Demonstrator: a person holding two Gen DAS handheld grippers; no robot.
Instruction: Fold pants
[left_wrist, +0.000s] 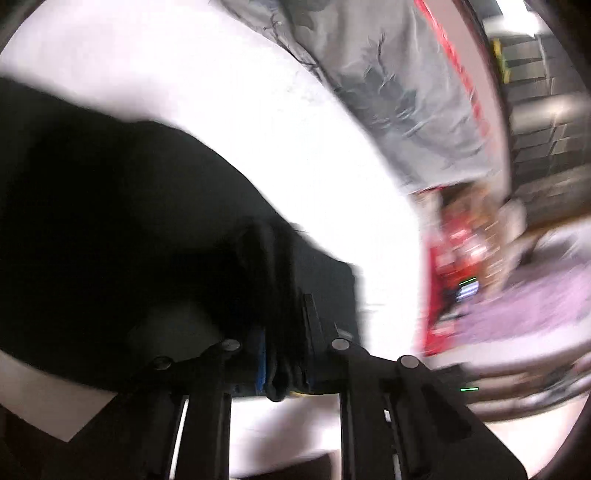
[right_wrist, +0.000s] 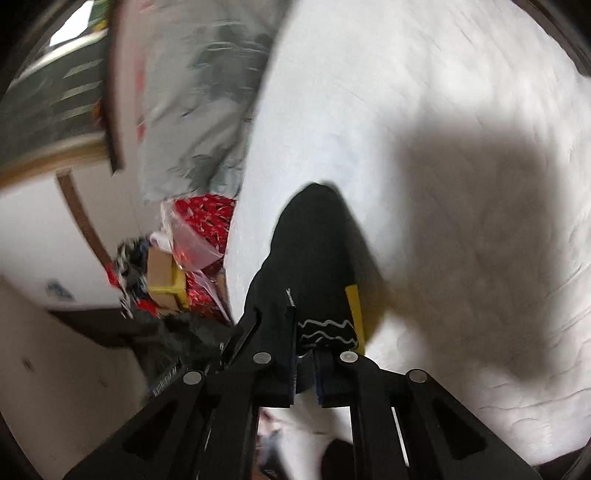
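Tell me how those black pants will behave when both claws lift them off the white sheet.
The black pants look floppy: fabric bunches between the left claw and droops from the right claw, so the middle probably sags. They seem light. The grip is probably secure, not slippery.

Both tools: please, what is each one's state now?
Left tool: closed on the black pants.
Right tool: closed on the black pants.

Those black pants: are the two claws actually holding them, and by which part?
Yes. The left gripper pinches a bunched fold of the black pants; the right gripper pinches an edge beside white wavy stitching. Which part of the garment cannot be told.
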